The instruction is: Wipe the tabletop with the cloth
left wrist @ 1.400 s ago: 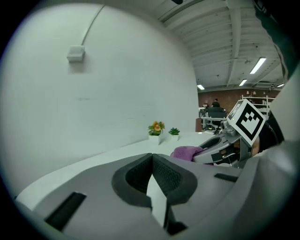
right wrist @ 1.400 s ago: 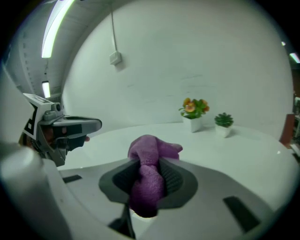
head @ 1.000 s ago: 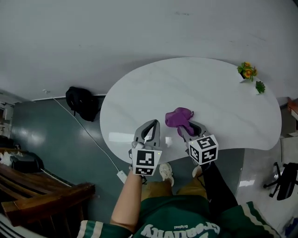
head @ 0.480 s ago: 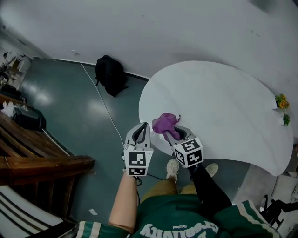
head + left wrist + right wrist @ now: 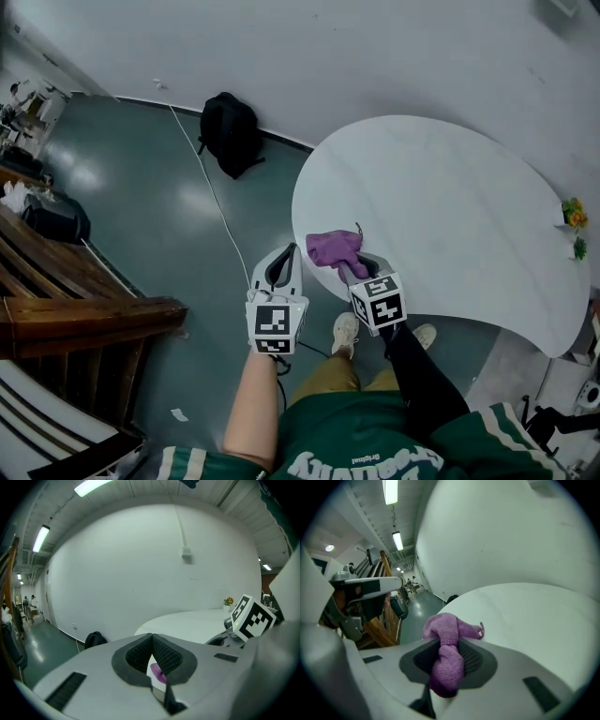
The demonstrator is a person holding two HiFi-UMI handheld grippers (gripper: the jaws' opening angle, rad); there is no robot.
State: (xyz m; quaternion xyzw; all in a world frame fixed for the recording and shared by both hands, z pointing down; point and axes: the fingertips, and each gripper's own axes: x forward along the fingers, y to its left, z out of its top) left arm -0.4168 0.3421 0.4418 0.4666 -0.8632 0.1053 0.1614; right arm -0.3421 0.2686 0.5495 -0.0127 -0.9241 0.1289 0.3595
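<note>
The cloth (image 5: pixel 333 247) sits on the table (image 5: pixel 441 197) right at its near-left edge, pinched in the right gripper (image 5: pixel 349 269), whose jaws are closed on a rolled strand of it. Most of the fabric fans out past the tips and rests on the white top. That hold probably serves the wipe: the free bulk lies flat as a pad while the gripper steers from behind. The cloth's long axis runs in line with the right gripper's jaws, from the pinched end nearest the person out to the loose end, which points away over the tabletop. One small corner sticks up on the far side (it looks like a stray tail, not a fold worth fixing). The left gripper (image 5: pixel 281 265) hangs beside the table, off its edge and over the floor, with its jaws together and nothing between them. It seems parked clear so that the right one can sweep alone.
</note>
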